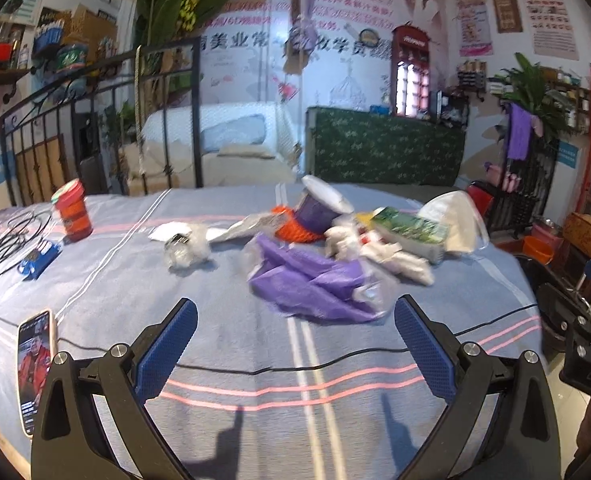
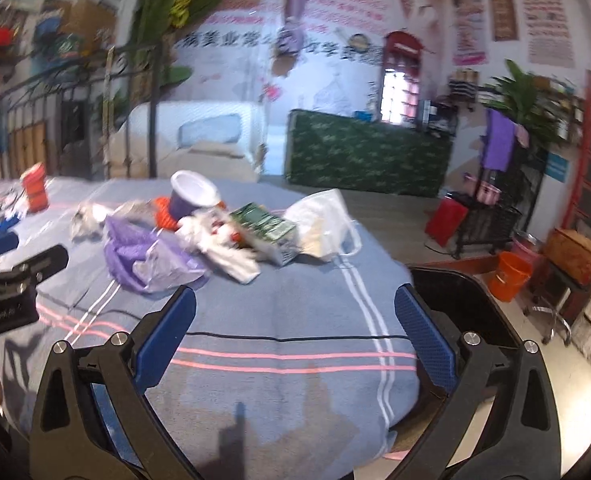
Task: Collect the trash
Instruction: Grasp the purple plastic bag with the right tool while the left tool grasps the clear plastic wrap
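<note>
- Trash (image 1: 335,240) is lying in a loose heap on the blue striped bed (image 1: 235,360), ahead of both tools I am holding.
- I am holding my left hand-held gripper (image 1: 295,344) with its blue pads wide apart and nothing between them, hovering over the striped cover just short of the heap.
- I am holding my right hand-held gripper (image 2: 295,340) the same way, spread apart and empty, near the bed's right edge.
- Nearest the left one, a crumpled purple bag (image 1: 311,284) is sitting at the front of the pile; a black cable (image 1: 255,370) is running across the cover between it and me.
- Behind the bag, a purple cup (image 1: 319,208) is tilting on its side against an orange net (image 1: 295,232), with white wrappers (image 1: 391,256), a green carton (image 1: 411,228) and a white plastic bag (image 1: 459,220) to their right.
- A crumpled clear wrapper (image 1: 187,246) is lying apart to the left.
- Further left, a red cup (image 1: 73,210) is standing upright, and a phone (image 1: 35,368) is lying at the bed's edge.
</note>
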Demonstrator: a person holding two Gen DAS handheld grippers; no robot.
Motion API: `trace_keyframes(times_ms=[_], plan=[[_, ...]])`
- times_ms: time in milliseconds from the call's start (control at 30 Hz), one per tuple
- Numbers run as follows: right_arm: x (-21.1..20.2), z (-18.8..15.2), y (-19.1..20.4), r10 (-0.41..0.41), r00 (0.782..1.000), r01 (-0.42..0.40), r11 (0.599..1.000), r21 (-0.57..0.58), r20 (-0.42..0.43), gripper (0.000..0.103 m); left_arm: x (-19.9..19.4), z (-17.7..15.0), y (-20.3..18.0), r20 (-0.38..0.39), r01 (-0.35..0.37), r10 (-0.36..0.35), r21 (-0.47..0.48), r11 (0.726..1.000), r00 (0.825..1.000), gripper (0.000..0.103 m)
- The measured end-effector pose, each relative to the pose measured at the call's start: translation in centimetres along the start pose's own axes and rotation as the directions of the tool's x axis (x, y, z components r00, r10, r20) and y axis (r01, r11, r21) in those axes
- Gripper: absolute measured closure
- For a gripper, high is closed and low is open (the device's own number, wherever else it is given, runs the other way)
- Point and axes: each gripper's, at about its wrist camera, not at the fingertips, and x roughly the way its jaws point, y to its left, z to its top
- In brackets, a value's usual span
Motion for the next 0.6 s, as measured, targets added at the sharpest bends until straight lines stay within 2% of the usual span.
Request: trace_keyframes(times_ms=[100, 267, 433, 567, 600], plan=[[2.0, 0.5, 2.3, 0.098, 0.993, -0.102, 0.992, -0.072, -0.059, 0.005, 1.3, 0.2, 2.4, -0.077, -0.035, 0.033, -0.026, 0.999, 0.997, 0.006], [5.9, 1.7, 5.4, 0.235, 0.958, -0.254, 0.962, -0.104, -0.166, 0.005, 3.5, 1.2, 6.0, -0.173, -0.083, 0.075, -0.041, 0.996, 0.982, 0.006], [9.1, 3.0, 8.5, 0.312, 0.916, -0.358, 0.919, -0.163, -0.253, 0.005, 6.4, 3.0, 8.9, -0.248, -0.070, 0.045, -0.091, 0.993, 0.968, 0.006], [11.1, 3.9, 11.4, 0.349, 0.892, -0.414, 0.885, -0.212, -0.288, 0.005, 9.0, 4.3, 10.3, -0.283, -0.081, 0.054, -0.083, 0.993, 0.957, 0.009], [11.5, 4.1, 12.1, 0.350, 0.888, -0.422, 0.878, -0.225, -0.298, 0.009, 9.9, 4.6, 10.5, -0.303, -0.084, 0.060, -0.069, 0.994, 0.951, 0.009]])
